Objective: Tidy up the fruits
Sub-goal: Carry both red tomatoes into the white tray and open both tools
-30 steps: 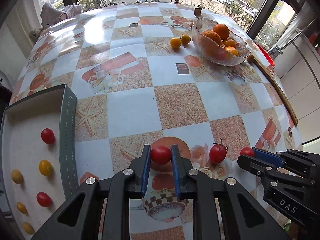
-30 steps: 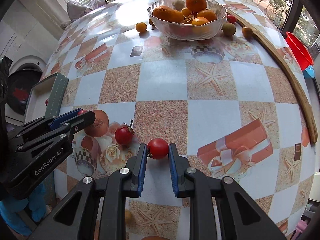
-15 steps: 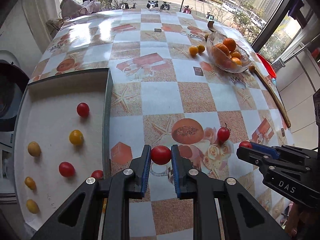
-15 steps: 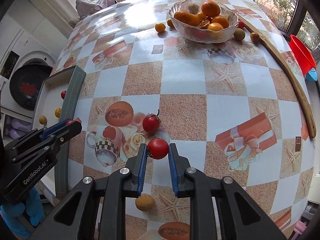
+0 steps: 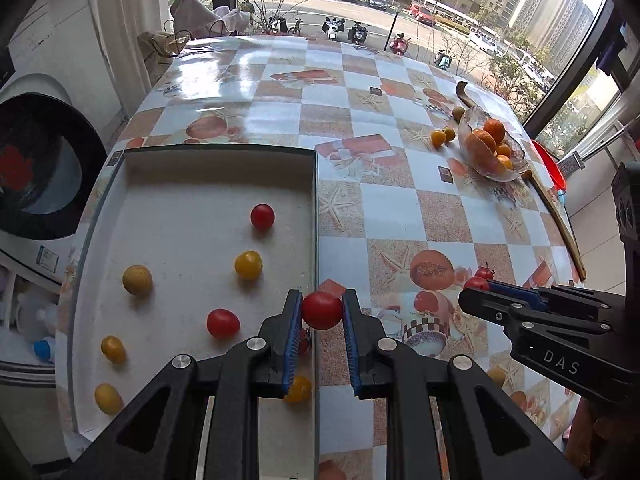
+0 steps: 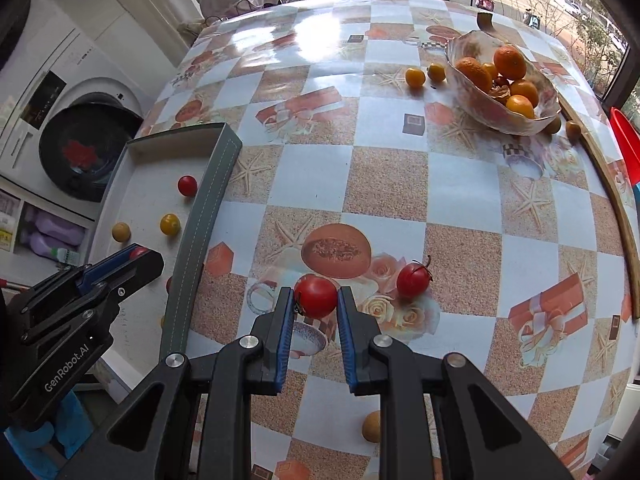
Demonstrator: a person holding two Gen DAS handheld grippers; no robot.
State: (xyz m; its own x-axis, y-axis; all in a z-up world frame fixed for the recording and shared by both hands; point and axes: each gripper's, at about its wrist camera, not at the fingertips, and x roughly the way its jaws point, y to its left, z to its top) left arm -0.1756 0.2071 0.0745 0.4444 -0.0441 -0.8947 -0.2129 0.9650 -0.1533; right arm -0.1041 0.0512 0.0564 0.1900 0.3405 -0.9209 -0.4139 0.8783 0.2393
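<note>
My left gripper (image 5: 322, 312) is shut on a red cherry tomato (image 5: 321, 310) and holds it above the right rim of the white tray (image 5: 192, 184). The tray holds several red and yellow small fruits, such as a red one (image 5: 262, 216) and a yellow one (image 5: 248, 265). My right gripper (image 6: 316, 298) is shut on another red tomato (image 6: 316, 295) above the table. A red tomato with a stem (image 6: 414, 279) lies on the table just right of it. In the right wrist view the left gripper (image 6: 132, 258) is over the tray (image 6: 216, 184).
A glass bowl of oranges (image 6: 504, 80) stands at the far right with small yellow fruits (image 6: 415, 77) beside it. A brownish fruit (image 6: 372, 426) lies near the table's front. A wooden strip (image 6: 616, 208) runs along the right edge. A washing machine (image 6: 80, 148) is left of the table.
Both grippers have moved left with their tomatoes. The left one went from above the table to above the tray's right rim. The right one moved left past the stemmed tomato.
</note>
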